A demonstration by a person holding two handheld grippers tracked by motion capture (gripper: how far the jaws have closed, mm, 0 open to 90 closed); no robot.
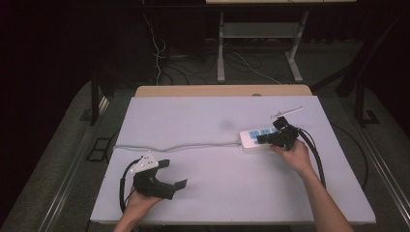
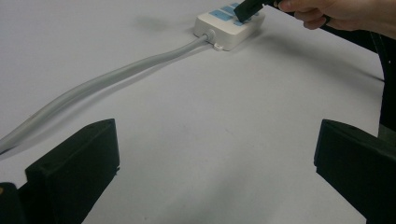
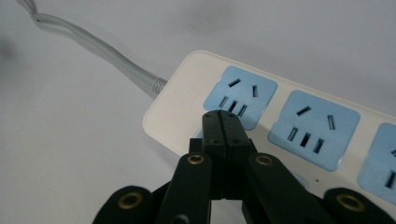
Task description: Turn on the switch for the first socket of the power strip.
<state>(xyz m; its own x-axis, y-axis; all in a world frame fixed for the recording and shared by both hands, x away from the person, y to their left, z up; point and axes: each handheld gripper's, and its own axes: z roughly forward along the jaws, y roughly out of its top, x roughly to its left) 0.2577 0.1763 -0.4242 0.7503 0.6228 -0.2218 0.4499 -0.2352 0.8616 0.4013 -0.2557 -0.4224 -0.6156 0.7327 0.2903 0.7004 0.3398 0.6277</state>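
Note:
A white power strip point(image 1: 251, 139) with blue sockets lies right of the table's middle, and its grey cord point(image 1: 179, 145) runs off to the left. My right gripper point(image 1: 262, 139) is shut with nothing between its jaws. Its tips point(image 3: 223, 117) rest on the strip point(image 3: 182, 100) at the cord end, just in front of the first blue socket point(image 3: 240, 93). My left gripper point(image 1: 175, 173) lies open near the front left edge, well apart from the strip point(image 2: 229, 28). Its jaws point(image 2: 215, 163) frame bare table, with the cord point(image 2: 116, 74) passing beyond them.
The white tabletop point(image 1: 217, 188) has a wooden strip point(image 1: 222, 90) along its far edge. A black cable point(image 1: 316, 157) trails from my right gripper along the forearm. Behind the table stand metal frame legs point(image 1: 221, 48) and loose cables on the dark floor.

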